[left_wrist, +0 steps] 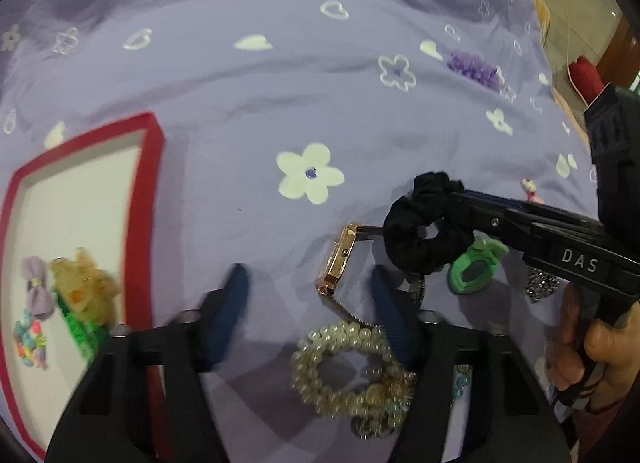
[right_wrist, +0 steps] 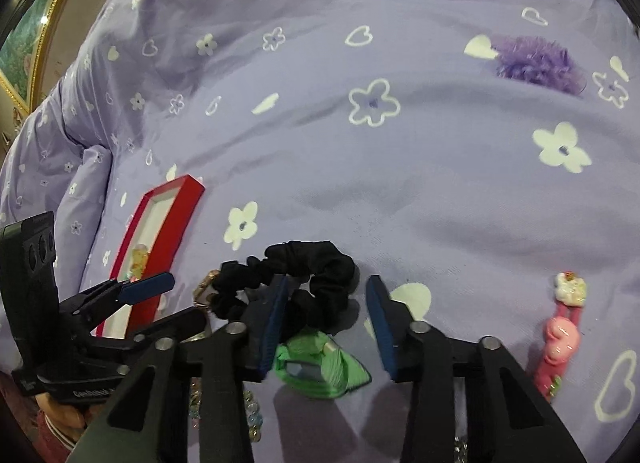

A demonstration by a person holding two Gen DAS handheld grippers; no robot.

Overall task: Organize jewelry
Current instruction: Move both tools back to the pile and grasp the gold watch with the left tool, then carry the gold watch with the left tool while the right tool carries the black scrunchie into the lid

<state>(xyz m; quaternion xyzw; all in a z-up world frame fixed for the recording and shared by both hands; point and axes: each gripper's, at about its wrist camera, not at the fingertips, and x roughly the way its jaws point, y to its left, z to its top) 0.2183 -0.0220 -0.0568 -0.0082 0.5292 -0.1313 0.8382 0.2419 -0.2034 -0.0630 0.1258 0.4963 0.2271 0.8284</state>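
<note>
Left gripper [left_wrist: 309,271]: jaws seen apart, nothing pinched. It is pointed down at the lilac bedspread with white flower and heart print [left_wrist: 280,83]. A rose-gold square-cased watch [left_wrist: 340,259] is seen lying on edge just ahead of the gap, nearer the right-hand finger and not touched by either pad. A coiled cream pearl bracelet with a gold charm [left_wrist: 340,367] is seen lying between the finger bases, below the watch.

Right gripper [right_wrist: 329,281]: jaws also apart, no grip made. A black fabric scrunchie [right_wrist: 304,267] is draped round the left-hand finger [right_wrist: 276,319]; that finger appears to be threaded through the loop. The other finger is clear of the fabric. Whether the scrunchie is lifted off the bedspread cannot be told. A green fabric hair piece [right_wrist: 320,367] is seen just below the scrunchie, between the finger bases.

A red-rimmed rectangular tray with white inside [left_wrist: 154,183] is placed on the bedspread to the left of both grippers. A lilac bow, a yellow gauzy scrunchie, a green item and a multicoloured bead bracelet are already held in it.

A fluffy purple scrunchie [right_wrist: 536,59] is seen well apart from the rest, toward the bedspread's far right edge. A pink hair clip with a white figure on top [right_wrist: 560,339] is seen to the right of the right gripper
</note>
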